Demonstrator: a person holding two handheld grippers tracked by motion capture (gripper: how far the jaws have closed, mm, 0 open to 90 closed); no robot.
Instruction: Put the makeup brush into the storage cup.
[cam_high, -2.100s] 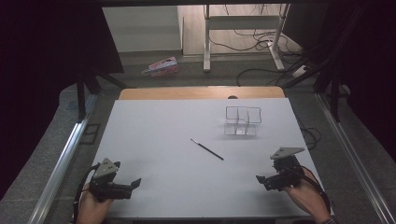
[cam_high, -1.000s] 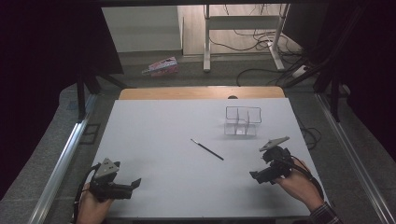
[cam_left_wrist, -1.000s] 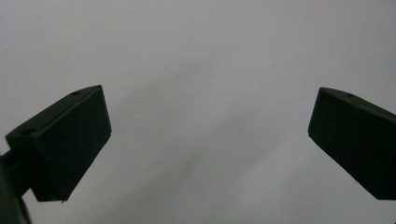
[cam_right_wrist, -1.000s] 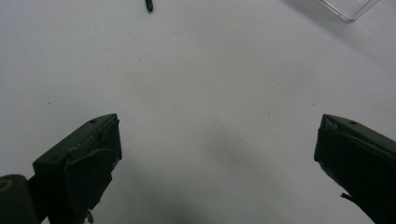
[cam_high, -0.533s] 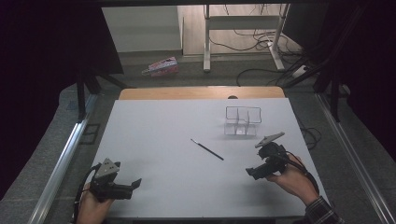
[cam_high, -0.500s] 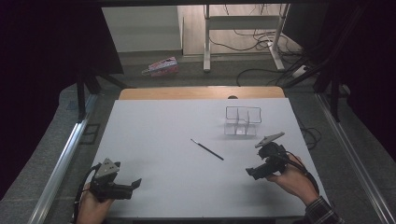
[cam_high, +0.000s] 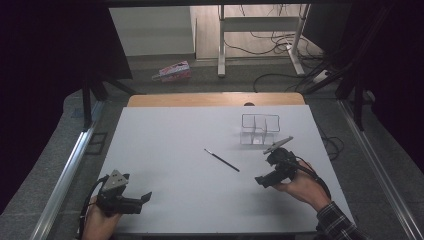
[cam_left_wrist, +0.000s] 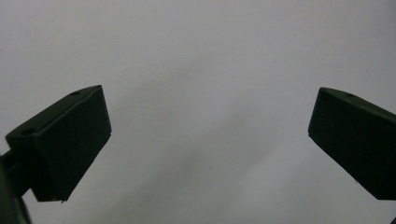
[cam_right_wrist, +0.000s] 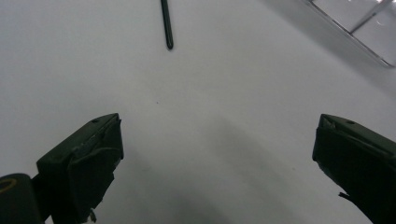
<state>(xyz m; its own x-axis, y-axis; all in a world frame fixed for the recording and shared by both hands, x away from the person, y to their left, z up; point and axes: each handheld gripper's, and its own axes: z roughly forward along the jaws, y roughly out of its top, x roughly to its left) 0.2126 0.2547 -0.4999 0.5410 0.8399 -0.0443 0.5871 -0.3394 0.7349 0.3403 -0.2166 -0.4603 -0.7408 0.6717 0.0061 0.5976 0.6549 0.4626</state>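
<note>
since the right gripper (cam_high: 263, 180) is pointed at the thin black stick (cam_high: 221, 160) with its jaws spread wide and nothing between them, i'd say this is the reach-in step, no grab yet. the stick lies flat near the middle of the white tabletop (cam_high: 170, 140), at about 10 o'clock from that gripper, with the clear divided organizer (cam_high: 260, 129) up at roughly 1 o'clock from the stick. the left gripper (cam_high: 142, 200) sits at the 7 o'clock corner, jaws also released and empty. next move probably needs the right one lowered over the stick, jaws straddling it crosswise, then closing.
</note>
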